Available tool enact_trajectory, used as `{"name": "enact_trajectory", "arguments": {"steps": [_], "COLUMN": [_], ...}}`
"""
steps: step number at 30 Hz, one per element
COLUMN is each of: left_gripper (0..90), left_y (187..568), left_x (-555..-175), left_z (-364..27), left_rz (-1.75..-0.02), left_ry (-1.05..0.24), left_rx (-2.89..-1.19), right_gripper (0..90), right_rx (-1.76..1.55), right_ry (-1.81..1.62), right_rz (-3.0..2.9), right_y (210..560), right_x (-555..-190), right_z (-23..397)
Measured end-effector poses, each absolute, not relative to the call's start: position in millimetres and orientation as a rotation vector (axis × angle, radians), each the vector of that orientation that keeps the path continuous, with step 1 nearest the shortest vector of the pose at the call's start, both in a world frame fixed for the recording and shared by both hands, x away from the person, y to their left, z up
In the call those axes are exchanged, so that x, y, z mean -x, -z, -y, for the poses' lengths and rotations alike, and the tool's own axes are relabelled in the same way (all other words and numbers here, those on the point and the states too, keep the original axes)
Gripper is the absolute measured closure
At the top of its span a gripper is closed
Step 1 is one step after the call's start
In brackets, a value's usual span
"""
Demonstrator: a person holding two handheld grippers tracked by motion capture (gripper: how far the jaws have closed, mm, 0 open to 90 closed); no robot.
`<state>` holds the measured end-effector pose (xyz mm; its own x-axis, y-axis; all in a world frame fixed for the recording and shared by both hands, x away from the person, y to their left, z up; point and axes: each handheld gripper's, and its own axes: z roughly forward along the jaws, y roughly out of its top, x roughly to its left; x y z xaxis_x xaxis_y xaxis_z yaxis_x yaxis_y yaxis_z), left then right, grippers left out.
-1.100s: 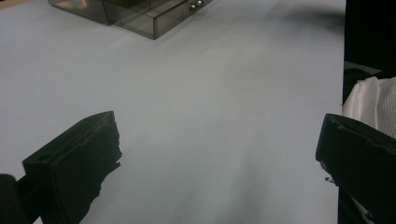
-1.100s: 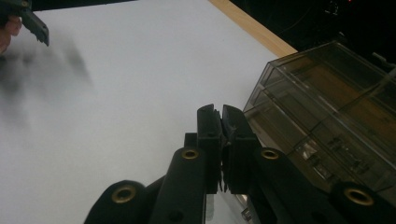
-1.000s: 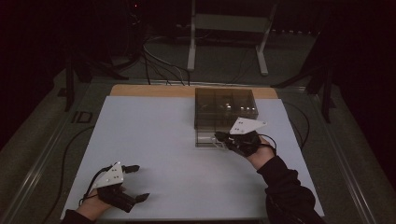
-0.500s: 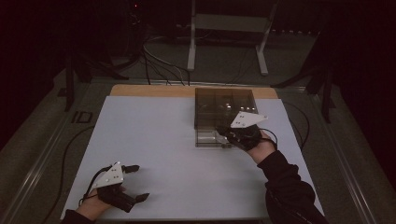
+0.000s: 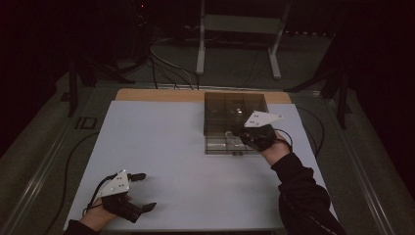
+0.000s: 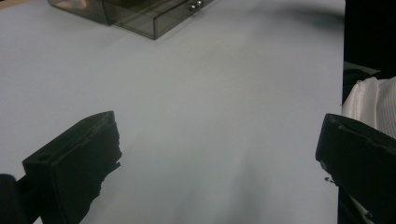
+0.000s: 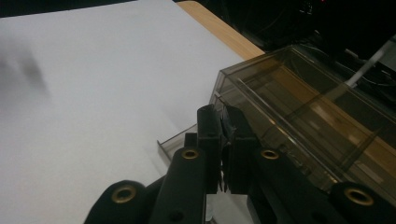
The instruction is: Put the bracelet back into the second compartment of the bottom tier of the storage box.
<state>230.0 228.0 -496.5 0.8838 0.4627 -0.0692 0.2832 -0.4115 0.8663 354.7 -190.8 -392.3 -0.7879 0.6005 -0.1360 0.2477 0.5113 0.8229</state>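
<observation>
Box [image 5: 235,110]: we judge it light, stiff, slippery | hold: drawer [image 5: 230,145] knobs | right gripper [image 5: 243,135]: closed above drawer, grip unclear | left gripper [image 5: 142,192]: open, empty

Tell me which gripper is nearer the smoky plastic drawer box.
Right. The right gripper sits, jaws shut, at the drawer box, over its pulled-out drawer; the left gripper is far off at the table's near-left corner, open.

We see a glossy, smoke-tinted clear plastic drawer box [image 5: 235,110] at twelve o'clock of the matt white sheet [image 5: 171,161], whose far edge bares smooth wood [image 5: 156,95].
</observation>
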Motion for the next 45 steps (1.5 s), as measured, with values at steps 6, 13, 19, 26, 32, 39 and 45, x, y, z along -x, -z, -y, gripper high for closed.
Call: {"name": "enact_trajectory", "arguments": {"steps": [6, 13, 19, 26, 32, 39, 45], "left_gripper": [0.1, 0.1, 0.2, 0.1, 0.1, 0.1, 0.1], "left_y": [496, 496, 496, 496, 496, 496, 496], "left_x": [-230, -230, -230, -230, -230, -230, -230], "left_z": [-228, -228, -228, -228, -228, -228, -228], "left_rz": [-0.543, -0.543, -0.543, -0.541, -0.542, -0.538, -0.539], "left_ry": [-0.220, -0.220, -0.219, -0.219, -0.219, -0.217, -0.217], "left_rx": [-2.023, -2.022, -2.021, -2.023, -2.022, -2.023, -2.023], "right_gripper": [87.7, 87.7, 87.7, 87.7, 87.6, 87.7, 87.6], "right_rx": [-0.722, -0.735, -0.749, -0.763, -0.766, -0.786, -0.816], "right_ry": [-1.184, -1.179, -1.182, -1.165, -1.158, -1.147, -1.146], "right_rz": [-2.333, -2.316, -2.306, -2.294, -2.292, -2.299, -2.319], "right_y": [393, 394, 398, 403, 413, 427, 440], "right_x": [-362, -372, -379, -385, -392, -396, -399], "right_z": [195, 198, 201, 204, 207, 207, 209]}}
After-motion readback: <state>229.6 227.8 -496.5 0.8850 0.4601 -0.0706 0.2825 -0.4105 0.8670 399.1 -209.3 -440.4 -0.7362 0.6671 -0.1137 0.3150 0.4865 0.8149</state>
